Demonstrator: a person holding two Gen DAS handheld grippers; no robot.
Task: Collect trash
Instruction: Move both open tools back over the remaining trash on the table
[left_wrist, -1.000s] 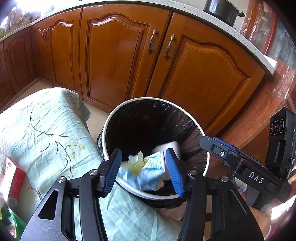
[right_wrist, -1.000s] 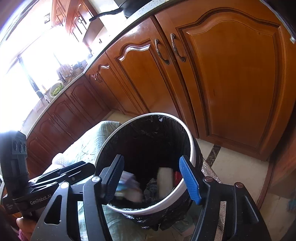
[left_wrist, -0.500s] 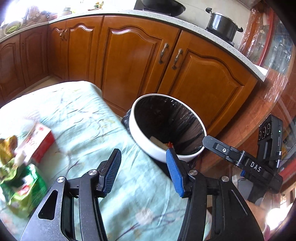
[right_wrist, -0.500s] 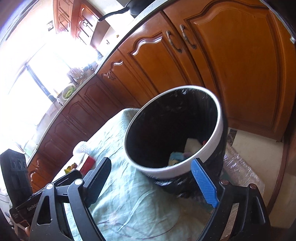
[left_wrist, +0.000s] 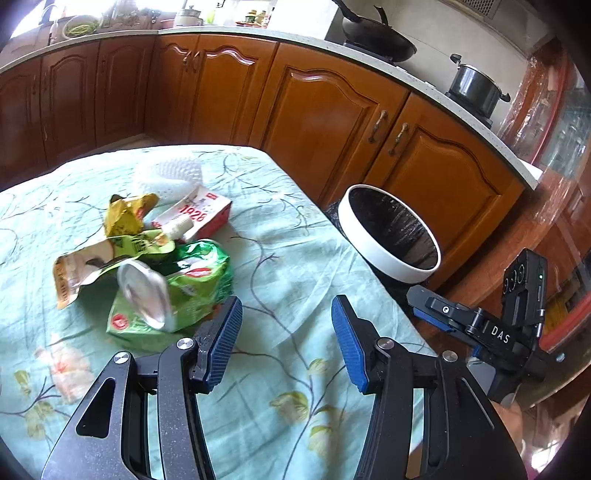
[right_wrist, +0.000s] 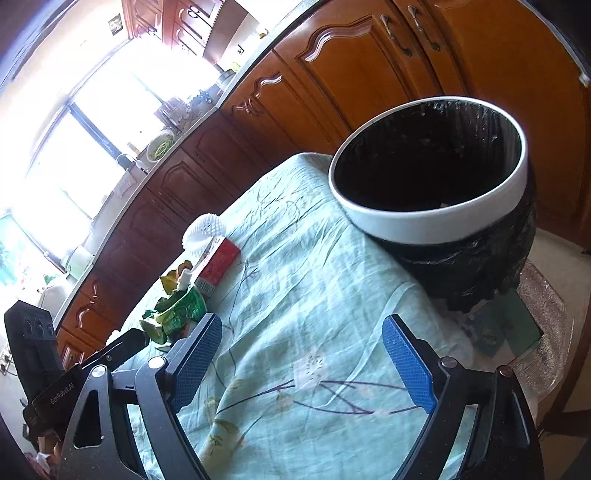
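A pile of trash lies on the green floral tablecloth (left_wrist: 280, 266): a green wrapper (left_wrist: 192, 291) with a silver lid (left_wrist: 144, 291) on it, a yellow wrapper (left_wrist: 125, 214), a red and white box (left_wrist: 195, 218) and a white foam net (left_wrist: 170, 177). The white-rimmed bin (left_wrist: 388, 254) with a black liner stands beyond the table's right edge. My left gripper (left_wrist: 286, 343) is open and empty, just right of the pile. My right gripper (right_wrist: 303, 362) is open and empty above the cloth, with the bin (right_wrist: 436, 218) ahead of it and the pile (right_wrist: 177, 306) to its left.
Wooden kitchen cabinets (left_wrist: 325, 110) run behind the table and bin. A wok (left_wrist: 376, 37) and a pot (left_wrist: 476, 88) sit on the counter. The right gripper's body (left_wrist: 491, 328) shows at the right of the left wrist view.
The crumpled trash my left gripper held over the bin has dropped in. Both grippers have pulled back from the bin over the table, the left one swinging toward the trash pile.
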